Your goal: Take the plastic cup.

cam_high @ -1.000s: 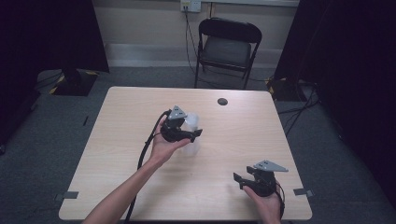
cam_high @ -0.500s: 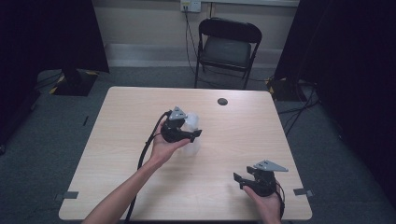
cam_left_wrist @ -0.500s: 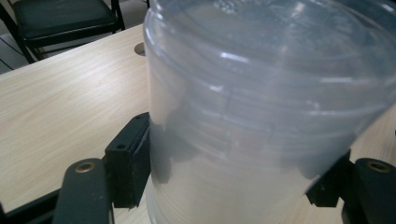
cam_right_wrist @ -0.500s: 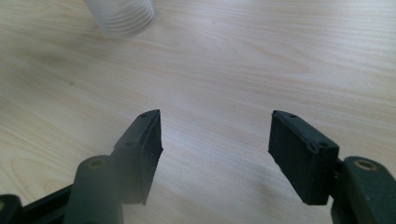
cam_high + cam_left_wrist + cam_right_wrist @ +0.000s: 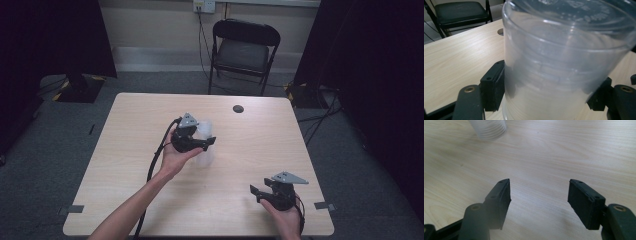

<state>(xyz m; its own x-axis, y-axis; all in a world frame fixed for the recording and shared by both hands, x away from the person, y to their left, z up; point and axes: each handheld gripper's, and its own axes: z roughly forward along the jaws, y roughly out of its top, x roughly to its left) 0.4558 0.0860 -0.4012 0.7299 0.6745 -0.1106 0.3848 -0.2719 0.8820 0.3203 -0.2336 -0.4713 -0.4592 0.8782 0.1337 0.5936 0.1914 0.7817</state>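
Left gripper (image 5: pixel 207 142) at mid-table, its jaws having just closed onto the wall of a clear plastic cup (image 5: pixel 564 65); in the left gripper view both pads press the cup's sides, so it is gripped at a moderate opening. The cup stands inverted on the table (image 5: pixel 125 165), base up, apparently a nested stack, though this cannot be confirmed. Right gripper (image 5: pixel 539 202) waits near the table's near right corner, jaws wide apart and holding nothing, with the cup well ahead of it. For a clean lift, the thin wall should be squeezed only lightly, the grip kept level, and the rise made straight up to avoid tipping.
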